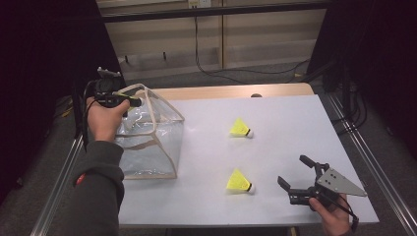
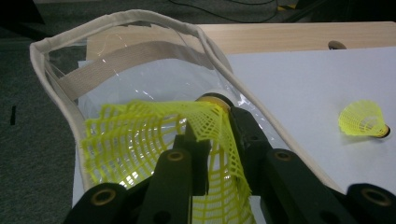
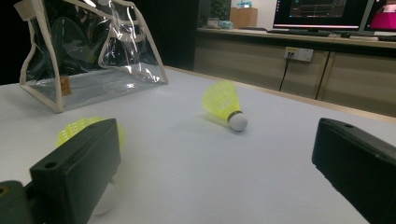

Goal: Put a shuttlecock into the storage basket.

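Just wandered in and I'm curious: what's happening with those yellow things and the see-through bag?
A person holds a gripper in each hand. The left gripper has its jaws shut on a yellow shuttlecock, held over the open mouth of a clear bag at the table's left. Two more shuttlecocks lie on the white table: the far shuttlecock and the near shuttlecock. The right gripper rests by the near one, jaws open and empty.

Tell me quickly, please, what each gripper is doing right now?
Left gripper: shut on a yellow shuttlecock above the clear bag.
Right gripper: open, empty.
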A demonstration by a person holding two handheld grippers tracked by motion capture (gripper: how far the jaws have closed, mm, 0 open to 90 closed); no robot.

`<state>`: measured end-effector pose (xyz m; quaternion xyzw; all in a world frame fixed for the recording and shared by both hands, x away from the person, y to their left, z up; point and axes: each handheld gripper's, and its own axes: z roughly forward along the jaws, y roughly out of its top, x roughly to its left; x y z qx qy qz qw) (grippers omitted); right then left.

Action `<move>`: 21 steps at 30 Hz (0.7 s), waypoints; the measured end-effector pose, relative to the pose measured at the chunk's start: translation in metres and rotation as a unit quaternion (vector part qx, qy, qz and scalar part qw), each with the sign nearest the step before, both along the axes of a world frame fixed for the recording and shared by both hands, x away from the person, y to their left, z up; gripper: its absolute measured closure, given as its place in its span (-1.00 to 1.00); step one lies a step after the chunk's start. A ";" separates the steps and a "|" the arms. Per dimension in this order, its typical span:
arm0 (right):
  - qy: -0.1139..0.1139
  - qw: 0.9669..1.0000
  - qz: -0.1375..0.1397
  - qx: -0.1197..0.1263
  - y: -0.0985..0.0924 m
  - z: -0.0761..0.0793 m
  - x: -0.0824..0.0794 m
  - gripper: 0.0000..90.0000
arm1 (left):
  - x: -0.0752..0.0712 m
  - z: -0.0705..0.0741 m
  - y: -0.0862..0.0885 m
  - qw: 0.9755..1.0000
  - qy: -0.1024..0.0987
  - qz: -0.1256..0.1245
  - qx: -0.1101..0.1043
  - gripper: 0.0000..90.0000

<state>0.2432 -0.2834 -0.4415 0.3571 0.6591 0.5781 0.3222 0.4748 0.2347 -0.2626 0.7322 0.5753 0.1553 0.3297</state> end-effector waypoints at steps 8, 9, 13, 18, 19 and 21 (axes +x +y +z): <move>0.000 1.000 0.001 0.001 0.000 0.000 0.000 -0.98 | 0.002 -0.001 -0.001 1.000 0.004 0.000 -0.003 0.74; 0.000 1.000 0.001 0.001 0.000 0.000 0.000 -0.98 | 0.002 -0.001 -0.001 1.000 0.003 0.001 -0.004 0.74; 0.000 1.000 0.000 0.002 0.000 0.000 0.000 -0.98 | 0.003 -0.001 0.000 1.000 0.006 0.000 -0.003 0.74; 0.000 1.000 0.002 0.002 0.000 0.000 0.000 -0.98 | 0.005 -0.003 -0.001 1.000 0.007 0.003 -0.004 0.74; 0.000 1.000 0.001 0.002 0.000 0.000 0.000 -0.98 | 0.005 -0.003 -0.001 1.000 0.006 0.003 -0.006 0.74; 0.000 1.000 0.000 0.003 0.000 0.000 0.000 -0.98 | 0.005 -0.003 0.000 1.000 0.009 0.002 -0.005 0.74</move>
